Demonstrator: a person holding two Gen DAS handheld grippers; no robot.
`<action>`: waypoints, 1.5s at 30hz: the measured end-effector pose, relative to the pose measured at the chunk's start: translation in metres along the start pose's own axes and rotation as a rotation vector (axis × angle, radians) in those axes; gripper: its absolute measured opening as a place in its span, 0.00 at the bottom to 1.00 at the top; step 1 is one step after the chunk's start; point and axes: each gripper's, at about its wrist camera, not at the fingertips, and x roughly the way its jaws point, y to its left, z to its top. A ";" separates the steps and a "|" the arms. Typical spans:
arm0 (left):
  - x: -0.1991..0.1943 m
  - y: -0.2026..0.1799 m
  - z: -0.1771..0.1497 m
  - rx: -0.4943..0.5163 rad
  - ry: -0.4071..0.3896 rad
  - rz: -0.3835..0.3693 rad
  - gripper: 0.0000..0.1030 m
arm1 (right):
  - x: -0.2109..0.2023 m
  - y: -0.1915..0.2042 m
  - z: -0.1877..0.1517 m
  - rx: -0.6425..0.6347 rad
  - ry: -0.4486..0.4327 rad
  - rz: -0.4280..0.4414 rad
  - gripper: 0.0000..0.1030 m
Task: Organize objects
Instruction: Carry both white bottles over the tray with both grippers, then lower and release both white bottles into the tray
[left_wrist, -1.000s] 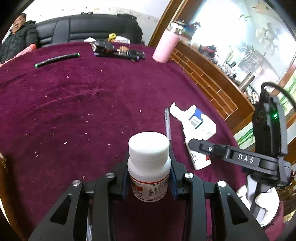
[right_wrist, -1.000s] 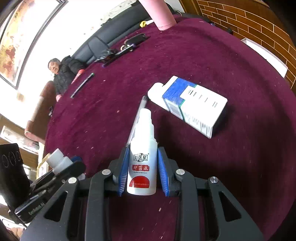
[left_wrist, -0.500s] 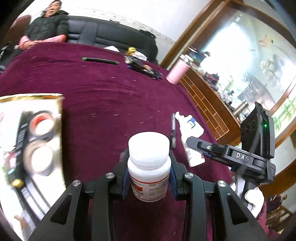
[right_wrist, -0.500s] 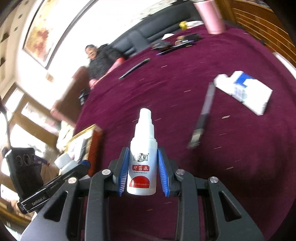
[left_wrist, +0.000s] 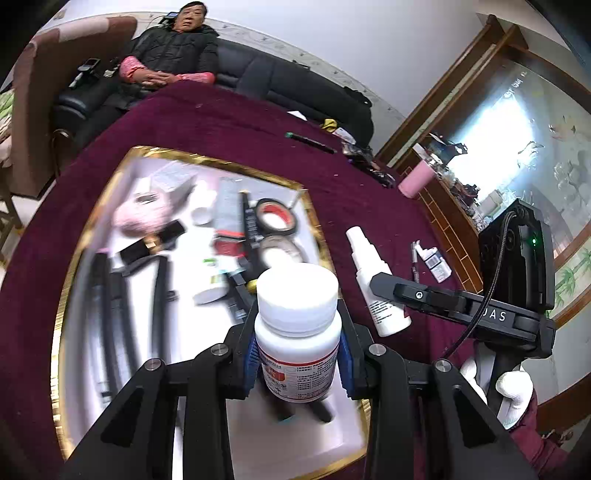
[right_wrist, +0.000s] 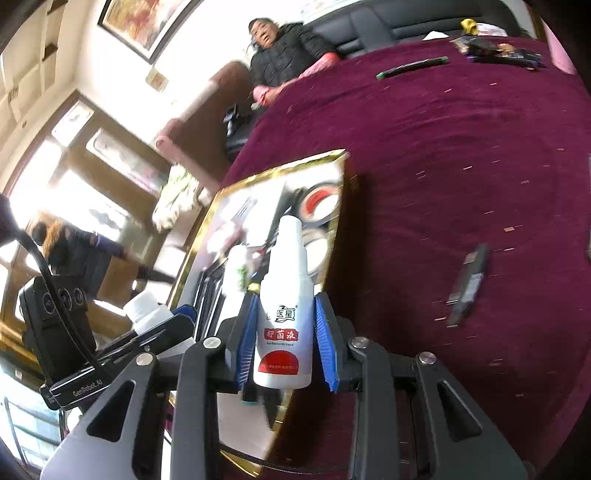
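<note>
With the left gripper (left_wrist: 297, 363) pinching a pill bottle (left_wrist: 298, 332) and the right gripper (right_wrist: 286, 347) pinching a spray bottle (right_wrist: 284, 314), both are being carried to the gold-rimmed tray (left_wrist: 207, 160), where each next needs lowering and letting go.

Mounted on each handheld gripper, looking forward and downward along the black jaws, close above the maroon cloth-covered tabletop (left_wrist: 229, 122). Left view over the gold-rimmed white tray (left_wrist: 88, 229); right view beside its right edge (right_wrist: 332, 236). Shared: tray, far black sofa (left_wrist: 295, 85), seated person (right_wrist: 288, 44).
</note>
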 end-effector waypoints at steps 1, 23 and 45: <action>0.000 0.006 -0.001 -0.008 0.007 0.003 0.29 | 0.006 0.004 -0.001 -0.007 0.010 -0.004 0.28; 0.034 0.039 -0.025 -0.021 0.162 0.073 0.29 | 0.063 0.037 -0.016 -0.130 0.091 -0.237 0.28; -0.015 0.041 -0.033 -0.072 -0.017 0.047 0.74 | 0.010 0.072 -0.030 -0.281 -0.098 -0.327 0.52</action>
